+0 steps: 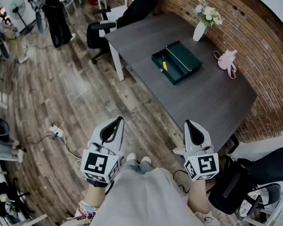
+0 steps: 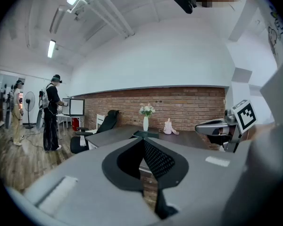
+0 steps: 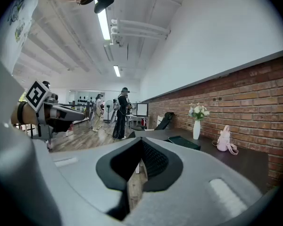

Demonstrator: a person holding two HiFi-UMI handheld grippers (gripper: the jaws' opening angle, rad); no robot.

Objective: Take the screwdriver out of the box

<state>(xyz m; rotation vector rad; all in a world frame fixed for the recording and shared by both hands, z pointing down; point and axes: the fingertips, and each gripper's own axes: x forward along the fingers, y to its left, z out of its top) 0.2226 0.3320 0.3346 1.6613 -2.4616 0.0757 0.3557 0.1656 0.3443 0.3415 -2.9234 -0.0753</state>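
Note:
A dark green box (image 1: 176, 61) lies open on the grey table (image 1: 212, 102), with a yellow-handled screwdriver (image 1: 164, 65) in its left half. Both grippers hang over the floor, well short of the table. My left gripper (image 1: 119, 120) is shut and holds nothing. My right gripper (image 1: 187, 124) is likewise shut and holds nothing. In the left gripper view the left gripper (image 2: 142, 139) points at the table with the box (image 2: 146, 134) far ahead. In the right gripper view the right gripper (image 3: 140, 139) is shut, and the box (image 3: 184, 142) lies ahead to the right.
A white vase of flowers (image 1: 200, 28) and a pink bag (image 1: 227, 60) stand on the table near the brick wall. Black office chairs (image 1: 104, 29) sit at the table's far end and beside my right (image 1: 247, 178). People (image 2: 51, 112) stand far off on the wooden floor.

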